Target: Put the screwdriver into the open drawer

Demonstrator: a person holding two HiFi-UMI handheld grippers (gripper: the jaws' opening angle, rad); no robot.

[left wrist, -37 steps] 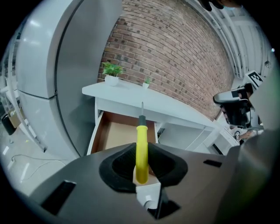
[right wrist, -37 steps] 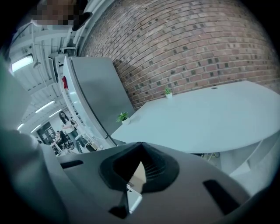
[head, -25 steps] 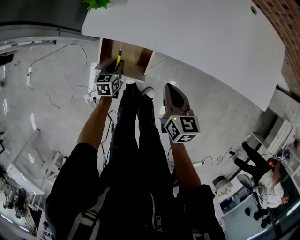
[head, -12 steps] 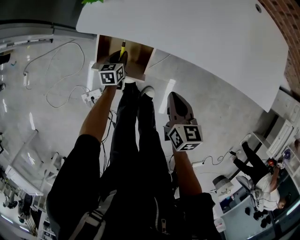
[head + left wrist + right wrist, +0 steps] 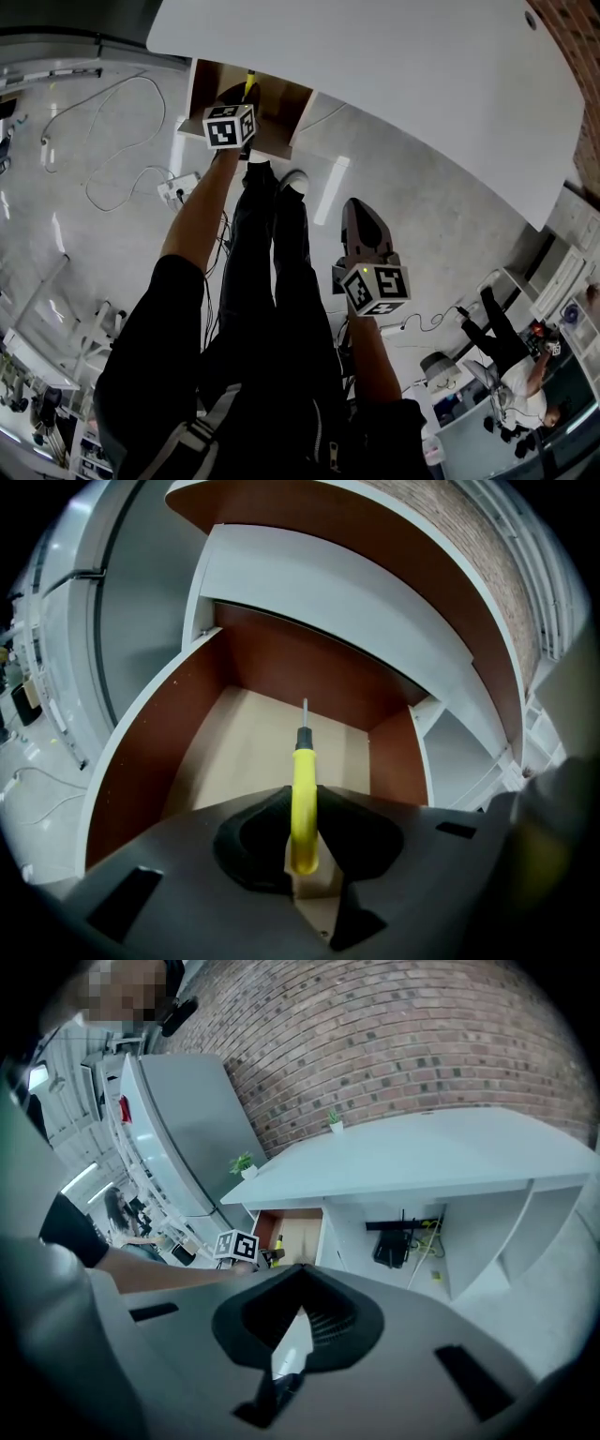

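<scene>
Screwdriver (image 5: 302, 775) clamped in left gripper (image 5: 301, 841) jaws over drawer (image 5: 150, 761); right gripper (image 5: 294, 1324) closed, empty.

We stand with our left arm (image 5: 192, 220) stretched forward, the left gripper (image 5: 239, 94) at its end clamped on the yellow screwdriver (image 5: 303, 799) handle; our right arm (image 5: 370, 361) is drawn nearer the body, the right gripper (image 5: 359, 211) pointing forward beside our legs (image 5: 272, 262), its jaws pressed together with nothing between them
</scene>
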